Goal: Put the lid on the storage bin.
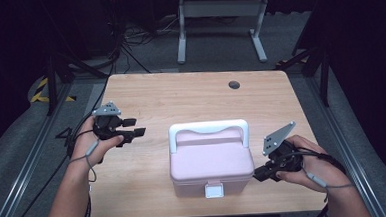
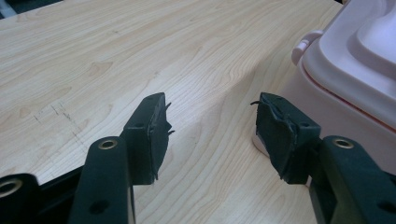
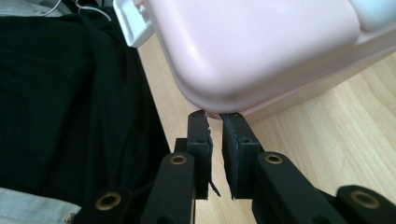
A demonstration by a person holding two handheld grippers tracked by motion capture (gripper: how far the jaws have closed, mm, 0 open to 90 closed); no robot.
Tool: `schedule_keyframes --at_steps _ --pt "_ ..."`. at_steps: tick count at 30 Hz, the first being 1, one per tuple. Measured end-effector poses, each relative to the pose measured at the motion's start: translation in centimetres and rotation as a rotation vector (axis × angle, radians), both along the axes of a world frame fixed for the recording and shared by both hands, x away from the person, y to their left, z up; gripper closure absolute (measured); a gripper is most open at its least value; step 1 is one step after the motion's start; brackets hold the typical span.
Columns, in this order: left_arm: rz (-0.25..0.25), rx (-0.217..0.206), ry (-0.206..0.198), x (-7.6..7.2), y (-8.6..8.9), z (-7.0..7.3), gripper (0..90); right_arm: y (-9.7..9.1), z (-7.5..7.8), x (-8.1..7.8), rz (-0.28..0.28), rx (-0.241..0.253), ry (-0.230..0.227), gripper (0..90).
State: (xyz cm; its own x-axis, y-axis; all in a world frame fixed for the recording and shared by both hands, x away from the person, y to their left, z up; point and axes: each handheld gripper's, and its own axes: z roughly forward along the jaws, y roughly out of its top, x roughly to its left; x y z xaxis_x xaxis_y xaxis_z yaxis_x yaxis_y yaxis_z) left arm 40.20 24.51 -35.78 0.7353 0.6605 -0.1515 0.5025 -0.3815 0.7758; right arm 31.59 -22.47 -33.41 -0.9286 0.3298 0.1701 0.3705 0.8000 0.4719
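Nudging the pink box with the right tool could skate it across the tabletop, since those jaws, nearly pressed together and pinching nothing, only meet its near right corner low down. The box sits at the tabletop's near middle, white latch facing the person. The left tool hovers spread and empty, left of the box, aimed toward it.

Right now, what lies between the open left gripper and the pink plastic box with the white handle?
Nothing: in the high view, bare wooden table separates the left gripper from the pink plastic box.
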Motion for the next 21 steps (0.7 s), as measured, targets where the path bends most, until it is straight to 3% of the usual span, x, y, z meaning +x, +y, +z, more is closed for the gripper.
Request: schedule_keyframes --at_steps 7,11,15,21 --pt "-0.010 0.005 0.001 0.1 0.0 0.0 44.2 -0.1 -0.1 0.0 0.002 -0.006 0.022 80.3" --pt "0.000 -0.001 0.003 0.0 0.0 0.0 44.1 -0.5 0.0 0.0 -0.008 0.020 0.032 74.0" --pt "0.003 -0.002 -0.006 0.0 0.1 0.0 43.7 -0.9 0.4 0.0 -0.022 0.047 -0.007 66.5" --pt "0.024 -0.011 -0.012 -0.5 0.6 0.0 43.0 -1.9 1.4 0.6 -0.059 0.136 -0.072 59.7"
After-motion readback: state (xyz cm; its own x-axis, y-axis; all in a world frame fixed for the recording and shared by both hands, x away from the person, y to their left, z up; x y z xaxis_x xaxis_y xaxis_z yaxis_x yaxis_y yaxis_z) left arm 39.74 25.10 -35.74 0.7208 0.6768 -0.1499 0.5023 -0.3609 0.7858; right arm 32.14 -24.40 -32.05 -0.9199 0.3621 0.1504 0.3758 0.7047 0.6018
